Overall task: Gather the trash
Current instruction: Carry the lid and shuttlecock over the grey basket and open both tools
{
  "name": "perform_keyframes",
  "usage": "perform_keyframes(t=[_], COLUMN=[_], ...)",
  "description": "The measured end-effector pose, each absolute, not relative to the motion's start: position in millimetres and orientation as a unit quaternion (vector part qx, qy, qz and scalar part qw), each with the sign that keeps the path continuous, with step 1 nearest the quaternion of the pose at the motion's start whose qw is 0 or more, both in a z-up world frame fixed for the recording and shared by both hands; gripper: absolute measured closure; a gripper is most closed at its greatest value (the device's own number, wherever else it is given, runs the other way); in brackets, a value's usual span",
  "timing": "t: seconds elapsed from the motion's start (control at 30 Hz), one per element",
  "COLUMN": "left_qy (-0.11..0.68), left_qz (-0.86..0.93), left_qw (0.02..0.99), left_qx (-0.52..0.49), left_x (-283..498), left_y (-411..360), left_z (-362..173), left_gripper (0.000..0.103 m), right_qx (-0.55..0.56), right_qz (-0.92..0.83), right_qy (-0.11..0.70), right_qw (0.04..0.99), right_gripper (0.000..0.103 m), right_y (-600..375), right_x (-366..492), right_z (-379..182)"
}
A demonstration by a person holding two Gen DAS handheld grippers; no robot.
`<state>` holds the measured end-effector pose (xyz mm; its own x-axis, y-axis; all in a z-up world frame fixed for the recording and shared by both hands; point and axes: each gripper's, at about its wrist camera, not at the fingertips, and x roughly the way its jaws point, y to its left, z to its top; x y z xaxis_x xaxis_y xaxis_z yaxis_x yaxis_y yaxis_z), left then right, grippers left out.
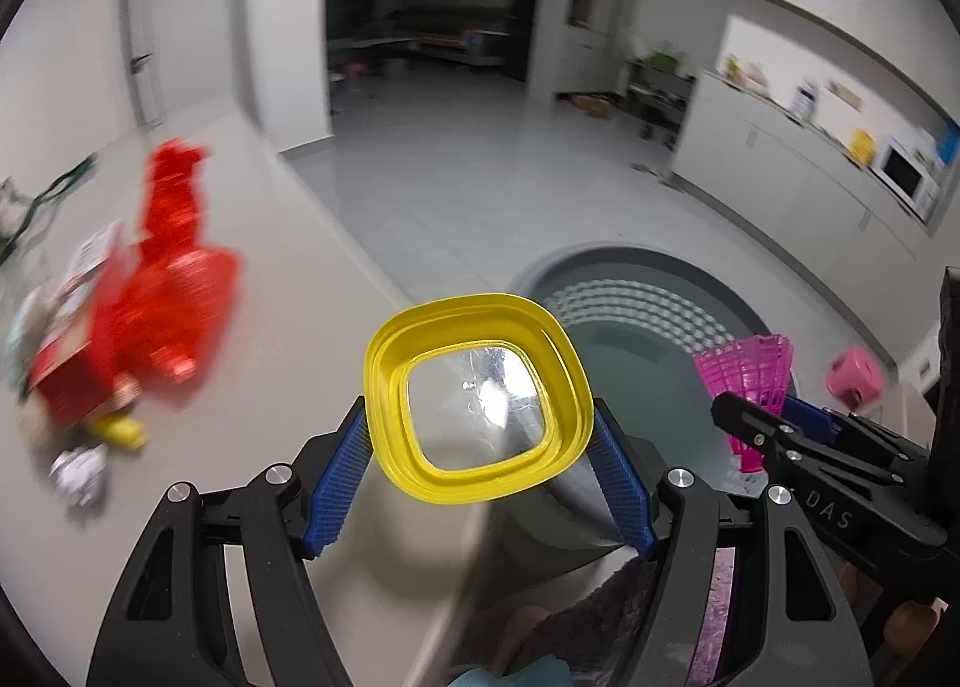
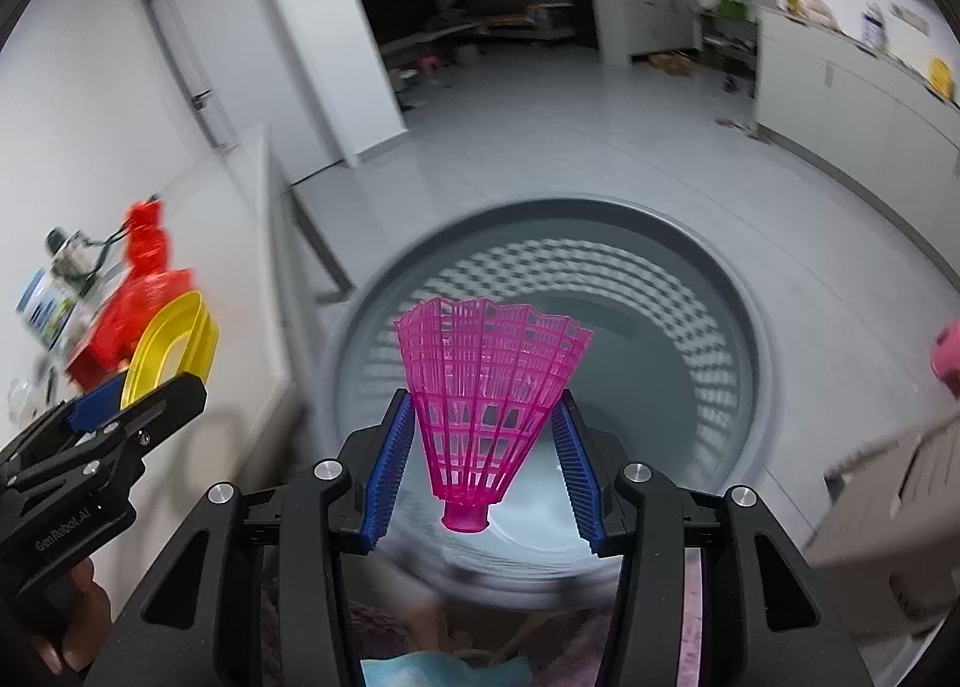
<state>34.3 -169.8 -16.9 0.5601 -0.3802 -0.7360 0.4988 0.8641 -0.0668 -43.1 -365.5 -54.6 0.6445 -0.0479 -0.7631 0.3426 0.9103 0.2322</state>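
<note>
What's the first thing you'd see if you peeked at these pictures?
A bright pink shuttlecock pinched in the right gripper, hanging above a big grey basket on the floor. Next, the yellow square lid clamped in the left gripper. Off to the left, a blurry red wrapper lies among other rubbish on the counter.

- The lid [image 1: 477, 399] in my left gripper [image 1: 480, 435]: glossy yellow plastic, clear scuffed centre.
- The shuttlecock [image 2: 486, 387] in my right gripper [image 2: 483, 435]: shiny pink plastic mesh.
- My fingers [image 2: 393, 459]: ribbed matt blue.
- Bin [image 2: 738, 327] at twelve o'clock: smooth grey perforated plastic.
</note>
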Motion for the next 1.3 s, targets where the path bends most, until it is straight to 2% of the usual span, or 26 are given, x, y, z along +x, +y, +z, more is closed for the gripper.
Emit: perform_keyframes(t=[0.43, 0.9, 1.0, 1.13, 1.3], left_qy=[0.438, 0.476, 0.474, 0.471, 0.470], left_qz=[-0.295, -0.296, -0.294, -0.292, -0.291], left_qw=[0.842, 0.820, 0.822, 0.824, 0.825], left_qx=[0.106, 0.115, 0.116, 0.116, 0.118], left_x=[65, 72, 73, 72, 72], left_y=[-251, -270, -270, -270, -269], left_z=[-52, -76, -74, -73, -73], left_gripper=[0.035, 0.034, 0.033, 0.031, 0.030], right_qx=[0.198, 0.186, 0.185, 0.183, 0.187], right_qz=[-0.106, -0.105, -0.106, -0.118, -0.118], right_qy=[0.433, 0.456, 0.454, 0.446, 0.443], right_qw=[0.873, 0.864, 0.865, 0.868, 0.869], right_gripper=[0.057, 0.057, 0.054, 0.043, 0.043], right_y=[-407, -419, -421, -425, -428], right_x=[-24, -9, -8, -13, -15], right_z=[-82, -98, -97, -94, -93])
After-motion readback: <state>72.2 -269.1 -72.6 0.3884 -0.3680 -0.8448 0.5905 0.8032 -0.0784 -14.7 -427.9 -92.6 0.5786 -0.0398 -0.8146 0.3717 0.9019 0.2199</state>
